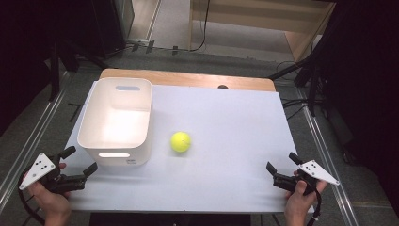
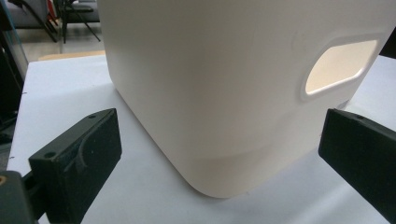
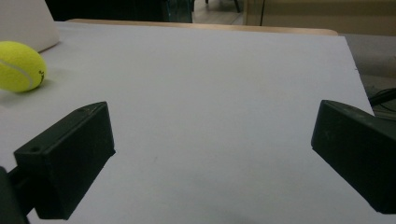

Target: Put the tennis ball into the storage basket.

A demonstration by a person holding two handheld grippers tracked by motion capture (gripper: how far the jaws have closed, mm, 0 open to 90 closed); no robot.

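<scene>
A yellow-green tennis ball (image 1: 180, 141) rests on the white table sheet (image 1: 226, 127), just right of a white plastic bin (image 1: 116, 120). The bin has handle cut-outs and looks empty inside. My left gripper (image 1: 80, 160) sits at the near left corner, open, its jaws pointing at the bin's near corner (image 2: 210, 186) with nothing between them. At the near right corner my right gripper (image 1: 281, 162) stands open and holds nothing. In the right gripper view the ball (image 3: 19, 66) lies far off at the left, beside the bin's edge (image 3: 28, 23).
The white sheet covers a wooden table whose far edge (image 1: 188, 77) shows. Metal rails run along both sides of the table. Cables (image 1: 296, 101) lie on the floor at the far right. Bare sheet (image 3: 210, 93) stretches ahead of the right gripper.
</scene>
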